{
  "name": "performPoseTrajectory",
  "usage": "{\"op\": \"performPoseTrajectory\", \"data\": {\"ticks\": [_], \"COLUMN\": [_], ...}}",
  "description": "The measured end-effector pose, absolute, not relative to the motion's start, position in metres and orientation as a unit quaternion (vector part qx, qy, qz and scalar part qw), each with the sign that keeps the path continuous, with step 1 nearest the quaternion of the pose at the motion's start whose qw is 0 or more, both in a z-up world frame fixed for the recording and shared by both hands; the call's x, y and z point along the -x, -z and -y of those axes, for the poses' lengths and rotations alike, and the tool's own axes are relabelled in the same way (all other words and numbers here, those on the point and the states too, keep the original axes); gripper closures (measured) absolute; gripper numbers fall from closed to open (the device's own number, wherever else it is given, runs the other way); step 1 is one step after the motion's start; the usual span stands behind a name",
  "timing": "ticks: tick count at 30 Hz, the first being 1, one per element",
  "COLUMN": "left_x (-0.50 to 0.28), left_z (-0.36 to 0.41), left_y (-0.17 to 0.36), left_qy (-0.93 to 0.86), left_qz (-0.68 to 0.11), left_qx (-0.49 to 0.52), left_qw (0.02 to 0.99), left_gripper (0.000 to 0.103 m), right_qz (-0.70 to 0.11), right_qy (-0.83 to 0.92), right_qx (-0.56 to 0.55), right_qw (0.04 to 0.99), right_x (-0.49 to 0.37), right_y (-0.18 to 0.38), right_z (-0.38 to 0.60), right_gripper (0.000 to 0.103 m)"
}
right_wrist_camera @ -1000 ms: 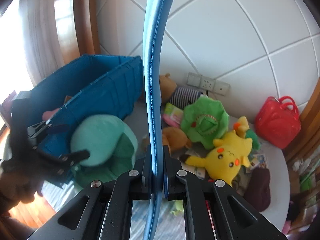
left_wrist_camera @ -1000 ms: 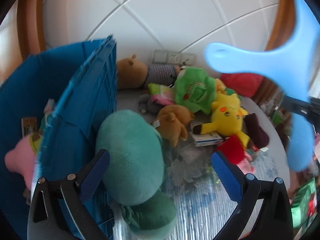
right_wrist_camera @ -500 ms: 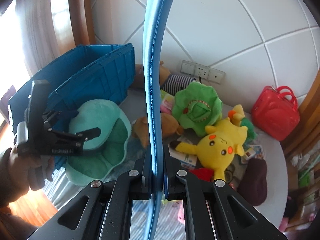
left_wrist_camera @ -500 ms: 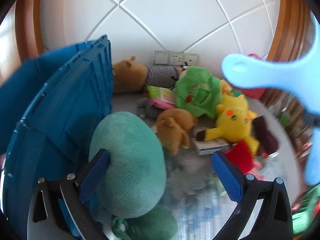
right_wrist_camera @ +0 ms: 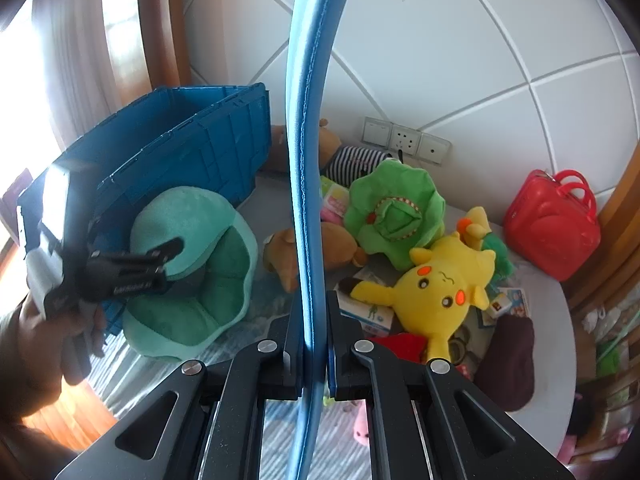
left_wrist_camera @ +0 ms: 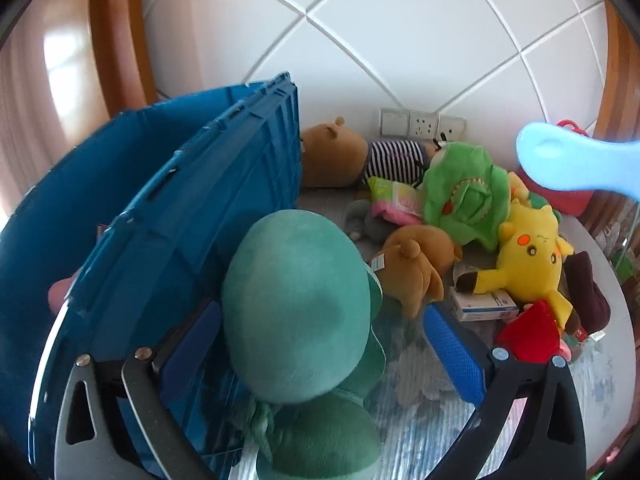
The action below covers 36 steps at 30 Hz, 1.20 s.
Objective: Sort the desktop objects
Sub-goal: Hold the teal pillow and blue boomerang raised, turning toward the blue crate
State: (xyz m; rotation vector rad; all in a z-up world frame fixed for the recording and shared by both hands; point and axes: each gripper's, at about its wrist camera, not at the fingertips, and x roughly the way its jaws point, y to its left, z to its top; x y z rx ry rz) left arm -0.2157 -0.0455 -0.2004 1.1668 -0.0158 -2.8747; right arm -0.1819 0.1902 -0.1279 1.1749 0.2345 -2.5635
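Observation:
My left gripper (left_wrist_camera: pixel 320 336) is open, its blue pads on either side of a big teal plush cushion (left_wrist_camera: pixel 296 304) that leans against the blue crate (left_wrist_camera: pixel 192 216). The left gripper (right_wrist_camera: pixel 168 256) also shows in the right wrist view at the teal cushion (right_wrist_camera: pixel 192 268). My right gripper (right_wrist_camera: pixel 310 320) is shut on a flat light-blue foam piece (right_wrist_camera: pixel 306 160), held edge-on and upright; its rounded arm (left_wrist_camera: pixel 568 164) shows at the upper right of the left wrist view.
Toys crowd the round table: a yellow Pikachu plush (right_wrist_camera: pixel 440 288), a green cabbage plush (right_wrist_camera: pixel 394 212), brown bears (left_wrist_camera: pixel 416 268), a striped plush (left_wrist_camera: pixel 392 158), small boxes (left_wrist_camera: pixel 484 304), a red bag (right_wrist_camera: pixel 552 220). The wall with sockets (right_wrist_camera: pixel 404 140) stands behind.
The left gripper has come forward around the teal cushion, which now fills more of its view. The right gripper has kept the blue foam piece and drifted slightly closer to the table.

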Motion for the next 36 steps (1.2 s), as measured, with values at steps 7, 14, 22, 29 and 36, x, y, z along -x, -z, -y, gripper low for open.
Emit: {"op": "performPoseTrajectory", "data": {"ticks": [7, 14, 22, 29, 36], "left_x": [0.21, 0.206, 0.235, 0.26, 0.255], "left_z": [0.034, 0.048, 0.055, 0.049, 0.047], "left_y": [0.205, 0.231, 0.24, 0.269, 0.268], "left_qy": [0.919, 0.918, 0.929, 0.906, 0.915], "left_qz": [-0.037, -0.066, -0.083, -0.082, -0.087], "left_qx": [-0.392, -0.383, -0.348, -0.384, -0.371], "left_qw": [0.026, 0.083, 0.099, 0.156, 0.132], "left_gripper": [0.0, 0.0, 0.001, 0.001, 0.038], "right_qz": [-0.091, -0.1, -0.107, -0.102, -0.098], "right_qy": [0.892, 0.888, 0.88, 0.881, 0.879], "right_qx": [-0.41, -0.413, -0.423, -0.427, -0.435], "right_qw": [0.167, 0.178, 0.186, 0.178, 0.172], "right_x": [0.182, 0.178, 0.178, 0.176, 0.175], "right_y": [0.13, 0.133, 0.143, 0.146, 0.15], "right_z": [-0.194, -0.2, -0.21, -0.218, -0.221], "right_gripper": [0.095, 0.095, 0.095, 0.095, 0.095]}}
